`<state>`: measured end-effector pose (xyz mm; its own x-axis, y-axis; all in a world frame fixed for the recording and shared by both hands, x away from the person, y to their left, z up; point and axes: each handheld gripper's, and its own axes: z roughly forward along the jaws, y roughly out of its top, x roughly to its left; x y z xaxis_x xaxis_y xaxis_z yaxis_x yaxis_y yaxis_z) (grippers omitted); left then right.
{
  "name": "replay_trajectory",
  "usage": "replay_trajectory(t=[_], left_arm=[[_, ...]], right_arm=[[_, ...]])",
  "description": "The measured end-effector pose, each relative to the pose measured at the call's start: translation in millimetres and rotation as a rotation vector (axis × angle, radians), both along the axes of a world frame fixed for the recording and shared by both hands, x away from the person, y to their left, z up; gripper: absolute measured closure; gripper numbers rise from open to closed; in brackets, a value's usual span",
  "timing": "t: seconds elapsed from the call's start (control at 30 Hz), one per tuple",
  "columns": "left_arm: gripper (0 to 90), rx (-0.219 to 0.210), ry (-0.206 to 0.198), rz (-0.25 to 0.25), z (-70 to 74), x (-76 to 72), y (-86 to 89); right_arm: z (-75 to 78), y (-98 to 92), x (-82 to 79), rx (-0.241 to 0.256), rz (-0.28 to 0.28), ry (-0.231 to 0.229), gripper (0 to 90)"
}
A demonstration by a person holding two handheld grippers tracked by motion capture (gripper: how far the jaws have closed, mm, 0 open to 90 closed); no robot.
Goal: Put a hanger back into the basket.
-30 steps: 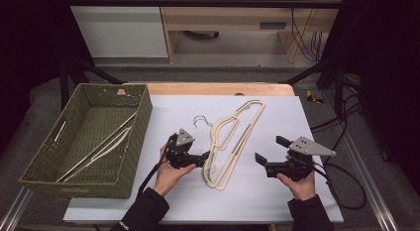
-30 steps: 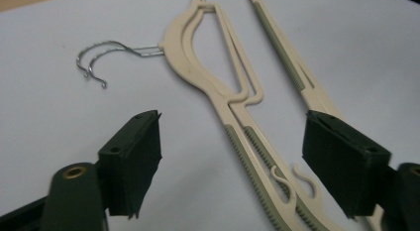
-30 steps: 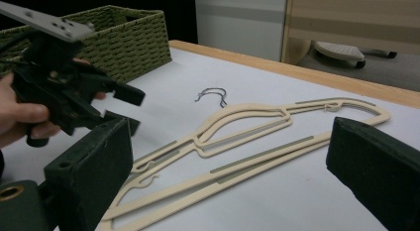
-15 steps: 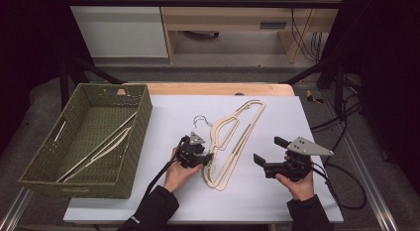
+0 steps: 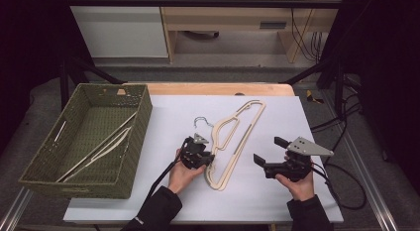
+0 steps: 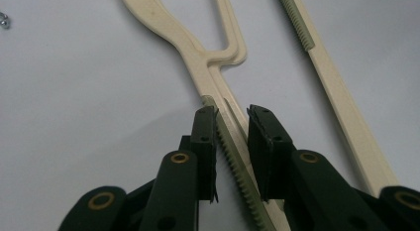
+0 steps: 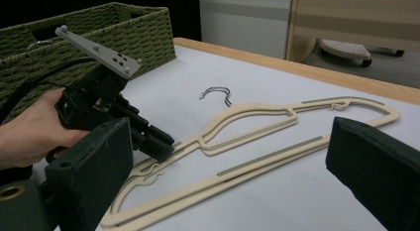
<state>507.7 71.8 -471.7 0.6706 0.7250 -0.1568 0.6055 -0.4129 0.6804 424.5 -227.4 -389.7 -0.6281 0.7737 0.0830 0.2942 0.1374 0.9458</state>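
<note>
green basket (image 5: 133,112) left of hangers (image 5: 233,142), w/ more inside.

Basket (image 5: 131,142) at the table's (image 5: 297,201) left — hangers (image 5: 233,142) lie mid-table, right of it.

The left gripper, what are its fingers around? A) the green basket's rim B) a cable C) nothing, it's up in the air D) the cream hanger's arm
D: in the left gripper view, the left gripper has one finger on each side of the cream hanger's ribbed arm, with gaps still showing, not clamped.
</note>
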Motion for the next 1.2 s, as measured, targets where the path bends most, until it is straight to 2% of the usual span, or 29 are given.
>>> replay_trajectory(t=[0.1,0.13,0.17,0.2,0.23,0.27,0.43,0.5,0.53,0.57,0.6,0.7,0.83,0.93,0.97,1.03,1.1,1.2], left_arm=[[74.2,0.004,0.007,-0.005,1.1,0.7,1.8],[74.2,0.017,0.004,0.006,2.2,0.3,2.1],[75.6,0.041,-0.02,0.011,3.2,0.7,4.0],[76.3,0.049,-0.018,0.019,3.7,1.6,6.2],[77.3,0.091,-0.028,0.029,5.4,2.6,11.6],[77.7,0.101,-0.034,0.032,5.5,2.6,13.8],[77.9,0.111,-0.038,0.03,4.8,0.4,21.8],[74.7,0.119,-0.045,0.037,5.3,0.3,22.3],[68.3,0.119,-0.045,0.037,5.3,0.3,22.3],[65.3,0.125,-0.028,0.047,3.0,-0.1,20.2],[64.4,0.125,-0.028,0.047,3.0,-0.1,20.2],[66.9,0.164,-0.051,0.073,3.1,-7.1,18.6],[70.7,0.176,-0.06,0.096,2.3,-11.6,16.8],[72.8,0.172,-0.048,0.101,2.8,-10.5,16.9],[77.1,0.172,-0.041,0.108,3.3,-8.9,17.3],[77.4,0.17,-0.034,0.113,3.8,-8.2,17.0],[78.2,0.187,-0.032,0.121,4.9,-8.4,15.1],[79.3,0.169,-0.028,0.126,4.6,-8.3,16.2]], right_arm=[[0.0,0.0,-0.1,-0.001,0.0,0.0,4.9],[0.0,0.0,-0.1,-0.001,0.0,0.0,4.9],[0.1,-0.2,-0.1,0.0,0.0,-0.001,4.9],[0.2,-0.6,-0.2,-0.001,0.004,-0.001,4.9],[0.1,-0.3,0.0,0.0,0.001,-0.001,4.9],[0.0,0.0,-0.1,0.0,0.001,0.001,4.9],[-0.2,0.2,0.0,-0.002,0.001,0.003,4.9],[-0.4,0.5,0.1,-0.004,0.004,0.005,4.9],[-0.6,1.0,0.2,-0.002,0.001,0.005,4.9],[-0.5,1.3,0.1,-0.003,-0.001,0.005,4.9],[-0.5,1.3,0.1,-0.003,-0.001,0.005,4.9],[0.3,0.4,-0.4,0.0,-0.002,0.001,4.9],[1.0,1.2,-0.6,0.005,0.003,-0.001,5.0],[0.6,2.4,-0.2,-0.001,0.006,0.001,5.0],[0.1,4.6,1.1,-0.003,0.012,0.003,5.1],[-0.2,6.2,1.5,-0.005,0.014,0.008,5.1],[-1.7,10.9,4.6,-0.012,0.02,0.013,5.1],[-3.1,13.3,7.6,-0.026,0.031,0.014,5.3]])
